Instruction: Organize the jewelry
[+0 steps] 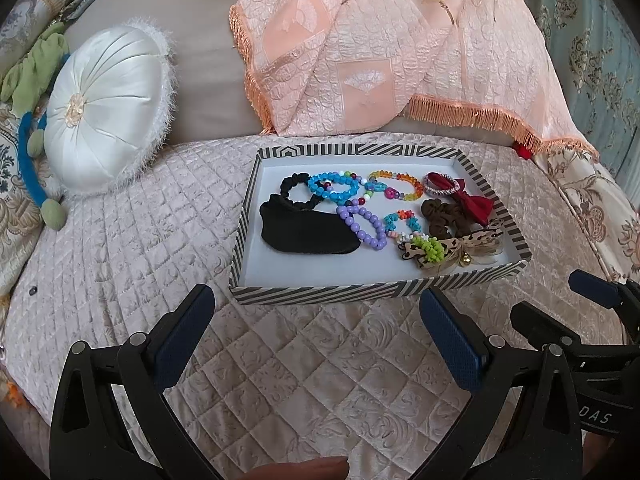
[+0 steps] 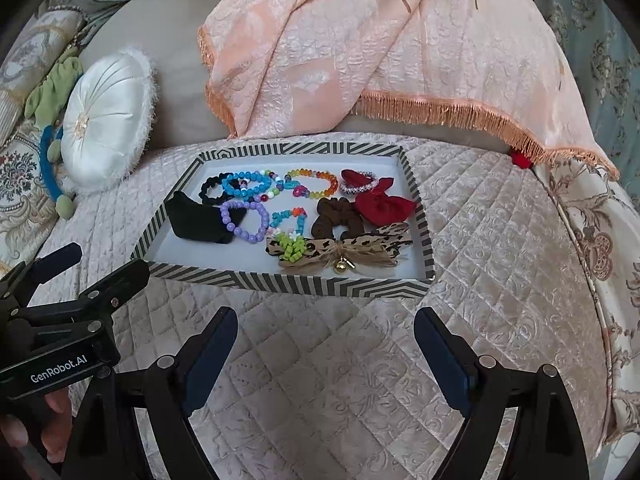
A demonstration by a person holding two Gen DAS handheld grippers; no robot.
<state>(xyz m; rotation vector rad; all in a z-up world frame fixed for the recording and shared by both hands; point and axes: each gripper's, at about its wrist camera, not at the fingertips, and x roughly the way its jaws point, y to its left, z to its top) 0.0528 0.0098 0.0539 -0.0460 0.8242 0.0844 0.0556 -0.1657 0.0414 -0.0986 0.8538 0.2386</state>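
Striped tray (image 1: 320, 294) lies beyond left gripper (image 1: 316, 312).

Place: a home, likely a bedroom or sitting room.
Surface: quilted pink bedspread (image 1: 120, 280).
Soft furnishings: round white satin cushion (image 1: 106, 108), peach fringed throw (image 1: 380, 40).
Surroundings: ornate floral fabric (image 2: 592, 248), blue damask wall (image 1: 592, 40).

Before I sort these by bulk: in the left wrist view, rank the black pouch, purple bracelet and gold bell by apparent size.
1. black pouch
2. purple bracelet
3. gold bell
The bell lies nearest the camera, yet looks smallest.
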